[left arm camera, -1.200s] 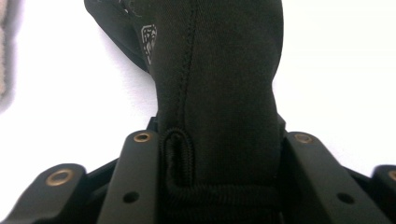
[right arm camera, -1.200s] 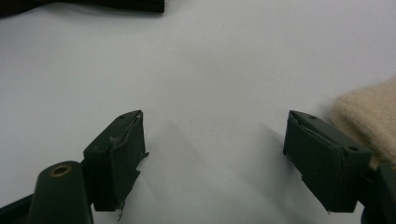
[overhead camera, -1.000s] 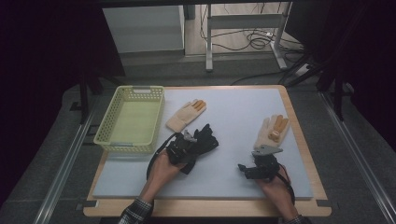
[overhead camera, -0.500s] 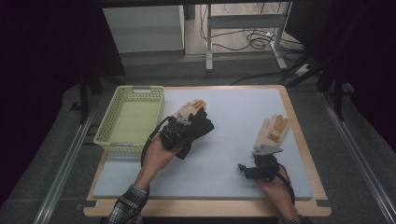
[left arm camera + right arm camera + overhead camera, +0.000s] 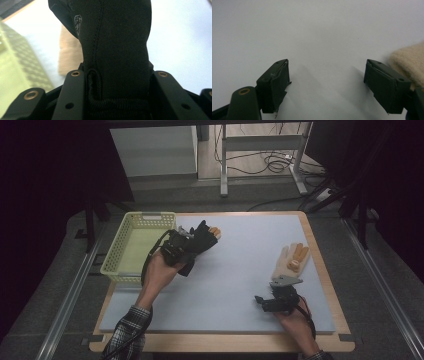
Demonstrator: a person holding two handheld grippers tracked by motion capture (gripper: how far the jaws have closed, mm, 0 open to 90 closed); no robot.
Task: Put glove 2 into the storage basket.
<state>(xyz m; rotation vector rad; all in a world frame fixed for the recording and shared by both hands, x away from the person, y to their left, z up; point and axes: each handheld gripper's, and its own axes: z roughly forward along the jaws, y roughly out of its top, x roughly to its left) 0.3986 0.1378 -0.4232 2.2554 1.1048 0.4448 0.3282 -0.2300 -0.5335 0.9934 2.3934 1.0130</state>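
My left gripper [image 5: 191,246] is shut on a black glove [image 5: 203,236], held in the air just right of the basket. In the left gripper view the black glove [image 5: 117,45] fills the gap between the jaws, which press on it from both sides. A beige glove [image 5: 214,230] lies on the mat below it, mostly hidden, and appears blurred as the beige glove [image 5: 69,57] behind the black one. A second beige glove [image 5: 292,261] lies at the right. My right gripper [image 5: 261,300] rests on the mat just in front of it, open, nothing between the jaws [image 5: 327,75].
A yellow-green mesh basket [image 5: 125,270] stands at the table's left edge, seen blurred as the basket [image 5: 15,72] in the left gripper view. A pale grey mat [image 5: 240,270] covers the wooden table. The edge of the second beige glove [image 5: 409,60] lies beside the right jaw.
My left hand has risen and moved up and left toward the basket with the black glove, which now hides most of the beige glove. The right hand has stayed still.
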